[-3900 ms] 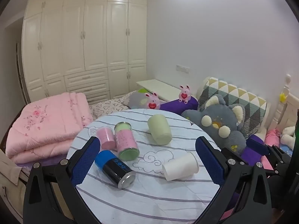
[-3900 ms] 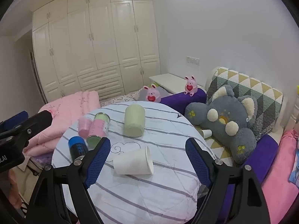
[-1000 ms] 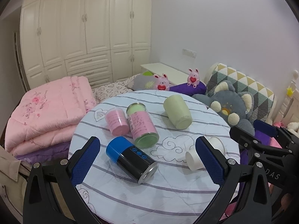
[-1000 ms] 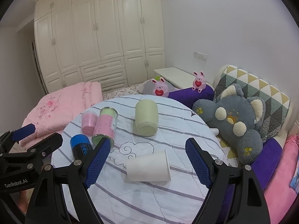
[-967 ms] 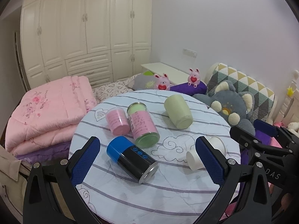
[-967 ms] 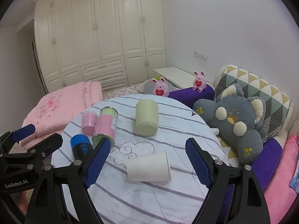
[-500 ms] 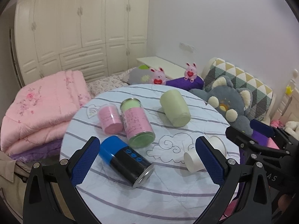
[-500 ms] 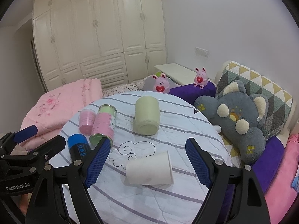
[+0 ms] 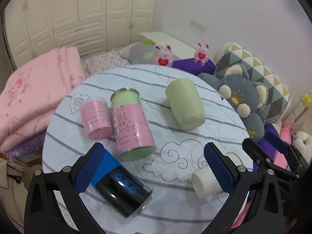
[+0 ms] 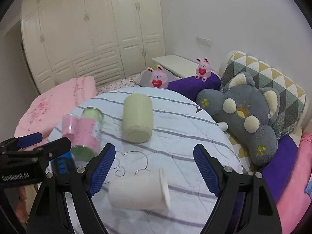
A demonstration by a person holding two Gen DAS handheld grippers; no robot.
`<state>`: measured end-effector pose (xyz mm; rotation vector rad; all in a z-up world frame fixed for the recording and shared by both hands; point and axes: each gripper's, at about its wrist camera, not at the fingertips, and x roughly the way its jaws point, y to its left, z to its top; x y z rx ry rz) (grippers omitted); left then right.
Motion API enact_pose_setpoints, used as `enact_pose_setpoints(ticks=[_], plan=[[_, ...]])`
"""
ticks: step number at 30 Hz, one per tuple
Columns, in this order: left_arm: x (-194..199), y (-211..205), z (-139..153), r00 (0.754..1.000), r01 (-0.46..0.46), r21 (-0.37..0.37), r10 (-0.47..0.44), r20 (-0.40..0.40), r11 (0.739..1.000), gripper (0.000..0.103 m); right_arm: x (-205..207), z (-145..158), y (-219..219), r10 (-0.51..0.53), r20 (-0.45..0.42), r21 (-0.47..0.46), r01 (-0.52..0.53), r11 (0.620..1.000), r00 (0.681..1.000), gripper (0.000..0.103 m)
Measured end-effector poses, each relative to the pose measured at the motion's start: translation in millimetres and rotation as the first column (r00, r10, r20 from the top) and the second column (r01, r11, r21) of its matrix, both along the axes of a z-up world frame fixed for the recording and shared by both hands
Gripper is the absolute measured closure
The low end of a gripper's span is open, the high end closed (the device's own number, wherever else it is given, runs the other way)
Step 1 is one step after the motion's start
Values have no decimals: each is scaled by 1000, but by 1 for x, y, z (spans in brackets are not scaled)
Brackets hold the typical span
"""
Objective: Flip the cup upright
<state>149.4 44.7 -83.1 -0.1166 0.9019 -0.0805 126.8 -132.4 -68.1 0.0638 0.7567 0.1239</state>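
The white cup [image 10: 139, 192] lies on its side on the striped surface [image 10: 185, 128], directly below the right gripper [image 10: 154, 167], rim to the right. Both the right gripper and the left gripper [image 9: 154, 167] have jaws spread wide, holding nothing. The cup appears to be thin paper: light, easily crushed, liable to roll. Recommended hold: mid-wall, across the body, with gentle pressure.
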Motion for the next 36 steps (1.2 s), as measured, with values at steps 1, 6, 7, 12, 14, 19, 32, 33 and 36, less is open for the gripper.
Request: enact_pose_setpoints(ticks=[1,6,7,12,14,19,32,33,36], plan=[[4,1,-2,1000,2,-9,-3,-10,1000,0,4,-2,-2,-2,-7,0,2,1000,1000,20],[31,-1,-12,997,-19,-46,15,-82,999,0,23,-13,-14,-25,-42,5,25,1000,999,20],[36,-1,-15,995,-29,-57,24,-95,998,0,25,-15,-16,-29,-47,7,29,1000,998,20],[61,1,-37,975,-105,-57,91,-202,993,0,35,-25,-21,-26,-68,23,28,999,997,20],[70,-2,-47,963,-112,-26,103,-248,993,0,38,-29,-22,-21,-77,29,23,999,997,20],[85,-5,-62,943,-129,40,135,-305,991,2,48,-36,-26,-12,-94,48,17,999,996,20],[104,-2,-88,916,-94,128,136,-377,987,27,59,-40,-25,9,-100,61,-3,998,995,20],[103,-3,-87,918,-90,129,132,-373,988,27,59,-40,-26,5,-101,61,1,998,995,20],[102,-5,-85,927,-69,109,104,-361,992,27,59,-40,-29,-4,-104,60,10,998,995,20]])
